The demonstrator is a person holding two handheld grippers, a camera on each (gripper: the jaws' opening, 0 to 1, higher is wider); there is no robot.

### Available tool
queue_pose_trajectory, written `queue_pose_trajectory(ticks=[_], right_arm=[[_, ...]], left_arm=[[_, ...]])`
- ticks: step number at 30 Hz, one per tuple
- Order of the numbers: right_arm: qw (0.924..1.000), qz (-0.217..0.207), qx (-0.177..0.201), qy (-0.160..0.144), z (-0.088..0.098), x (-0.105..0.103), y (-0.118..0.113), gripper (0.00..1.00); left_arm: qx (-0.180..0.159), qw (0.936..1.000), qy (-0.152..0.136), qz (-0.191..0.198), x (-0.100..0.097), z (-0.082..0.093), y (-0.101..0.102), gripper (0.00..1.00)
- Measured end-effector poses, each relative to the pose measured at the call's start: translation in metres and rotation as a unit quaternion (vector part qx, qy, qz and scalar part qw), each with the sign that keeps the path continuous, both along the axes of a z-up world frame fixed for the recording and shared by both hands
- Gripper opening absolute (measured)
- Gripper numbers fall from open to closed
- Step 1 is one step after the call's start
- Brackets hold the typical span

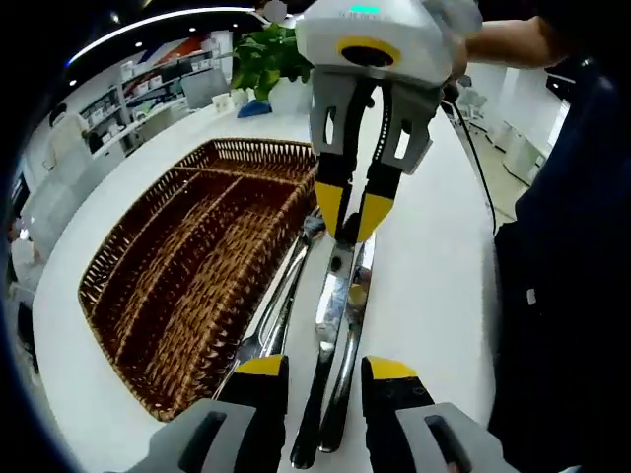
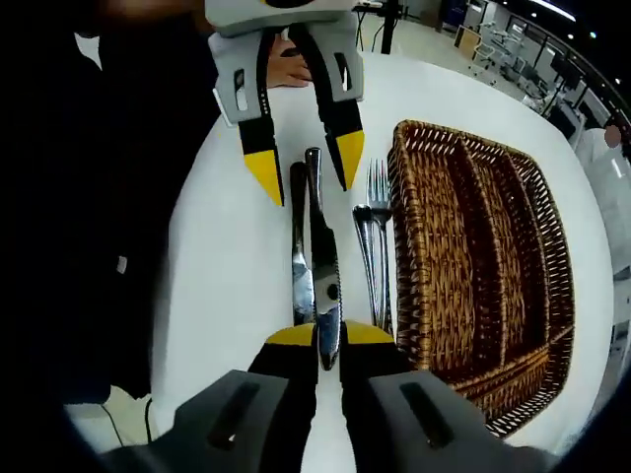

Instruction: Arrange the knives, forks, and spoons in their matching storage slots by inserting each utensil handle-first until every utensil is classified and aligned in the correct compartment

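Your left gripper (image 1: 323,379), grey-bodied with yellow tips, has its jaws spread apart with nothing held; the handle ends of two polished steel table knives (image 1: 335,325) lie on the white bench (image 1: 434,266) between those tips, not touched by either. Just left of the left jaw lie the steel forks (image 1: 271,320), side by side, close against the edge of the brown woven wicker cutlery tray (image 1: 187,266). The tray sits ahead and to the left of the jaws, its long compartments running away from you.

Facing you across the knives is your right gripper (image 1: 351,212), jaws pointing down and nearly closed over the far blade end of one knife.

In the right gripper view, your right gripper (image 2: 329,335) has its yellow tips drawn in on the blade of the upper table knife (image 2: 321,256); it has that knife pinched. The second knife (image 2: 300,246) lies just left of it, touching or nearly so. The forks (image 2: 373,236) lie right of the jaws, tines pointing away, beside the wicker tray (image 2: 483,256). The left gripper (image 2: 304,163) hangs open over the knife handles at the far end.

No brand, label or writing can be read on the utensils, tray or grippers. A potted green plant (image 1: 266,54) stands beyond the tray.
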State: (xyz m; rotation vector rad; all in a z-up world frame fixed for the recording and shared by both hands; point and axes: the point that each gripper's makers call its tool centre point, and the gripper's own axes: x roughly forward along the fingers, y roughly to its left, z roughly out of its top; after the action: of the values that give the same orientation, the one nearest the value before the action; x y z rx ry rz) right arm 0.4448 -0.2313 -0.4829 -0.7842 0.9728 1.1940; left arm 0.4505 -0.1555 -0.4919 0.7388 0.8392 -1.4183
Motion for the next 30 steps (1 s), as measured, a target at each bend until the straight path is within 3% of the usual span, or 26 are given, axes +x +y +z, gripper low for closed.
queue_pose_trajectory(ticks=[4, 10, 11, 12, 14, 15, 17, 18, 19, 23, 24, 30], right_arm=[[1.0000, -0.003, 0.005, 0.003, 0.006, 0.001, 0.001, 0.06], [0.9999, -0.005, 0.013, 0.009, 0.014, 0.002, 0.003, 0.06], [0.9997, -0.011, 0.021, -0.006, 0.019, 0.008, 0.003, 0.00], [0.9989, -0.034, 0.026, 0.021, 0.018, 0.003, -0.001, 0.00], [0.9995, -0.014, 0.022, 0.019, 0.021, 0.005, 0.001, 0.00], [1.0000, 0.004, 0.005, -0.001, 0.018, 0.009, -0.002, 0.00], [1.0000, 0.003, 0.005, 0.005, 0.010, 0.005, 0.002, 0.00], [0.9998, -0.011, 0.012, 0.014, 0.009, 0.005, 0.003, 0.00], [0.9996, -0.016, 0.022, -0.004, 0.011, 0.009, 0.005, 0.00], [0.9987, -0.025, 0.044, -0.005, 0.010, -0.001, 0.007, 0.00], [0.9982, -0.036, 0.047, 0.008, 0.003, -0.005, 0.006, 0.00], [0.9985, -0.033, 0.042, 0.012, -0.009, -0.007, 0.001, 0.00]], left_arm=[[0.013, 0.9997, 0.013, -0.018, -0.002, -0.005, -0.001, 0.22], [0.020, 0.9984, 0.009, -0.052, -0.004, -0.007, -0.004, 0.14], [0.024, 0.9981, 0.007, -0.056, -0.004, -0.009, -0.003, 0.13], [0.026, 0.9977, 0.005, -0.062, -0.005, -0.010, -0.003, 0.12], [0.026, 0.9972, -0.003, -0.070, -0.005, -0.010, -0.004, 0.09], [0.026, 0.9968, -0.013, -0.074, -0.003, -0.011, -0.005, 0.06], [0.042, 0.9940, -0.042, -0.092, 0.005, -0.018, -0.002, 0.07], [0.042, 0.9949, -0.029, -0.087, 0.002, -0.018, -0.003, 0.08], [0.044, 0.9951, -0.013, -0.088, -0.003, -0.017, 0.000, 0.10], [0.019, 0.9969, -0.014, -0.076, 0.000, -0.001, 0.001, 0.12], [0.020, 0.9960, -0.033, -0.080, 0.006, -0.002, 0.001, 0.12], [0.050, 0.9953, -0.017, -0.081, 0.002, -0.016, 0.004, 0.14]])
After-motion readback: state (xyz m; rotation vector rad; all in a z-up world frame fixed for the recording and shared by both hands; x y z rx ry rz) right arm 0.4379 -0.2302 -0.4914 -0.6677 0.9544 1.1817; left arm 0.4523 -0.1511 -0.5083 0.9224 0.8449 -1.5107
